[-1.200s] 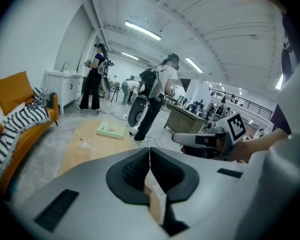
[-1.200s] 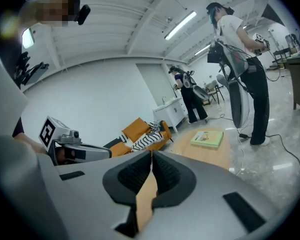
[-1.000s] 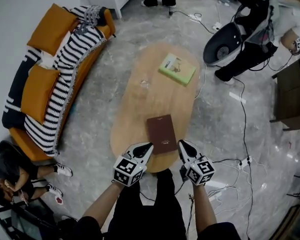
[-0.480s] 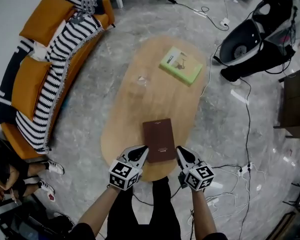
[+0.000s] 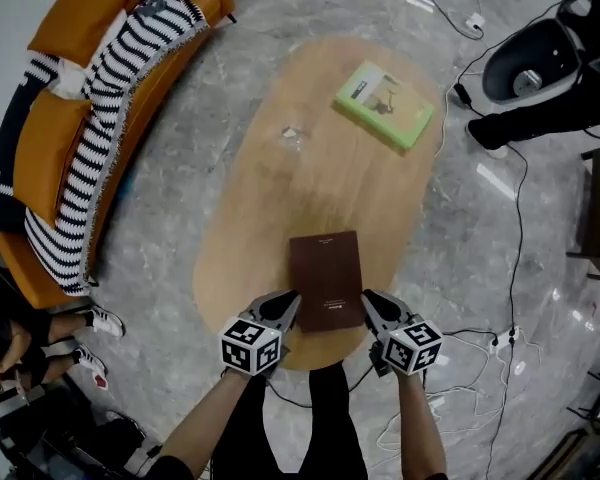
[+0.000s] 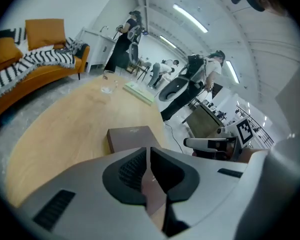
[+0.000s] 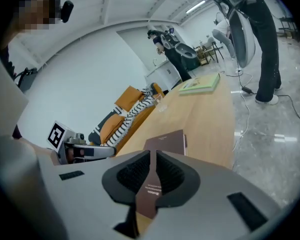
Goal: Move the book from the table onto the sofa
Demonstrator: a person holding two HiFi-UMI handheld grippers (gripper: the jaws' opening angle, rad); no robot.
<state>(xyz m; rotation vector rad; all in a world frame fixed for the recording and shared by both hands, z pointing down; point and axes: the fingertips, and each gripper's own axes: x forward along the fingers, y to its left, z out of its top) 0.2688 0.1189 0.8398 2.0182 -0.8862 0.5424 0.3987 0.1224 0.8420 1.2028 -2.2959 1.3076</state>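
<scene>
Book: brown book (image 5: 326, 281) is laid flat & closed on near end of tabletop (image 5: 270, 208), short edge twd near rim; not lifted.
Left gripper: left gripper (image 5: 291, 299) is held just beside book's near-left corner; jaws are pressed together, nothing pinched btwn pads.
Right gripper: right gripper (image 5: 369, 297) is held just beside near-right corner; jaws likewise closed up & empty; book is seen only beyond the slit.
Step in hand: approach to book, as judged; grasp not yet made.
How to do it well: both jaws should be spread before contact, else the cover is only pushed. Book is thin & flat, so a jaw prob. can't be got under it where it lies. It could be slid twd near rim till an edge overhangs, then pinched from both sides w/ covers clamped together. Lift should be kept level, grippers moved as one.
Destination: sofa (image 5: 75, 23) is at far left, well apart from tabletop; seat is partly covered by striped throw (image 5: 130, 53) & cushions, so a flat patch should be picked.
Not to be confused: green book (image 5: 383, 105) at far right of tabletop; the brown one is assumed meant, being flanked by grippers.
Risk: small clear item (image 5: 291, 134) lies mid-tabletop twd sofa; it should be passed well above.
</scene>
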